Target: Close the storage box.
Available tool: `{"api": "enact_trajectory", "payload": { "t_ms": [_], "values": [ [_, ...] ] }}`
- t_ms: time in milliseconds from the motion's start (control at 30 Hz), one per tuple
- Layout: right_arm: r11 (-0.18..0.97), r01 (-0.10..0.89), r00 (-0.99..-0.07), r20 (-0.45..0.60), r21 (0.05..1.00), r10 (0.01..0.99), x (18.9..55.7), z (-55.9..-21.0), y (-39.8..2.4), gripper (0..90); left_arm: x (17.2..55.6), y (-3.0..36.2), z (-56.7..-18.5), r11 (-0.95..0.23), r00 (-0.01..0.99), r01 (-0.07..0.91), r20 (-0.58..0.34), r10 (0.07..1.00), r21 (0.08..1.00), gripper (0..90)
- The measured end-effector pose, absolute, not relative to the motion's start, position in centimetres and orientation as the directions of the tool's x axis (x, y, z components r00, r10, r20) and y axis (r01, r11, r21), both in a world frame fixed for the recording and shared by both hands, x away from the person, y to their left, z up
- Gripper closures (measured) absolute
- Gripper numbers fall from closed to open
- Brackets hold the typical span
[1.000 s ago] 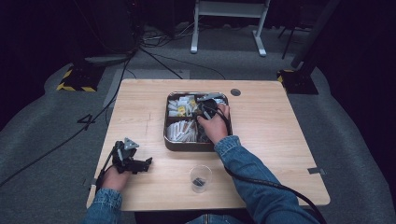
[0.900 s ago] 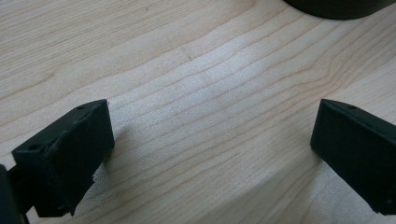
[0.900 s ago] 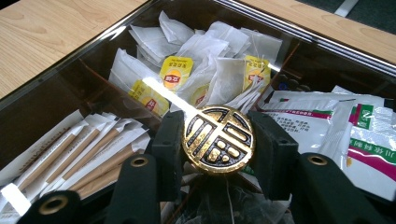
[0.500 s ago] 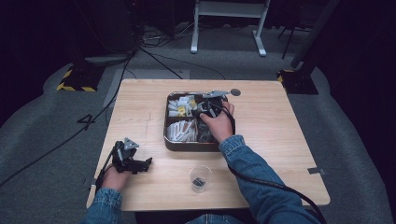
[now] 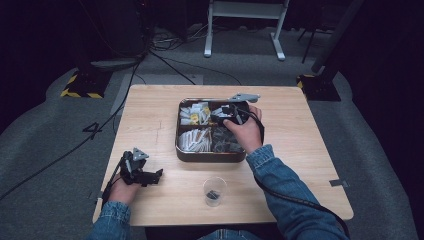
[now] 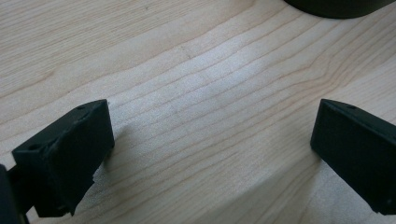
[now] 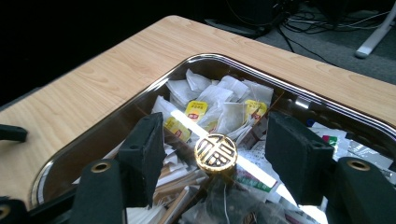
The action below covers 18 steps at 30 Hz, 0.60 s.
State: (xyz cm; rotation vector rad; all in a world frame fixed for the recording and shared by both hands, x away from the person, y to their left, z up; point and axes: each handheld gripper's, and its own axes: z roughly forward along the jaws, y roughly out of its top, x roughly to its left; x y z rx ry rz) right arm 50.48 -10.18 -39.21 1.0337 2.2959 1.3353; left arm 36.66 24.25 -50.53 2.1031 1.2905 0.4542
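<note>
The right tool (image 7: 212, 154) hangs over the metal tin (image 5: 181, 152) of tea bags (image 7: 219, 100) in the middle of the tabletop (image 5: 150, 107). Its jaws have just been opening; a gold knob (image 7: 215, 152) sits between them, untouched. The left tool (image 6: 210, 154) rests wide open on bare wood, holding nothing.

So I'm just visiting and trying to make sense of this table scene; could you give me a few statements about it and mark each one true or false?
1. The tin tray is split into compartments. True.
2. The right gripper clamps a tea bag. False: its jaws stand apart over the tray, having just been opening, nothing pinched.
3. The clear cup sits inside the tray. False: it stands on the table, nearer the person.
4. The left gripper is open over bare wood. True.
5. Yellow-tagged tea bags lie in the tray. True.
</note>
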Motion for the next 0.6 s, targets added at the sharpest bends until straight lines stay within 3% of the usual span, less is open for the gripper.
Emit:
{"api": "enact_trajectory", "payload": {
  "t_ms": [600],
  "values": [
    [0.264, 0.438, -0.679, 0.124, 0.859, 0.723, 47.4, -37.4, -18.1, 35.4, 36.5, 24.3, -50.5, -0.333, 0.462, 0.671, -0.023, 0.887, 0.663, 0.1]
  ]
}}
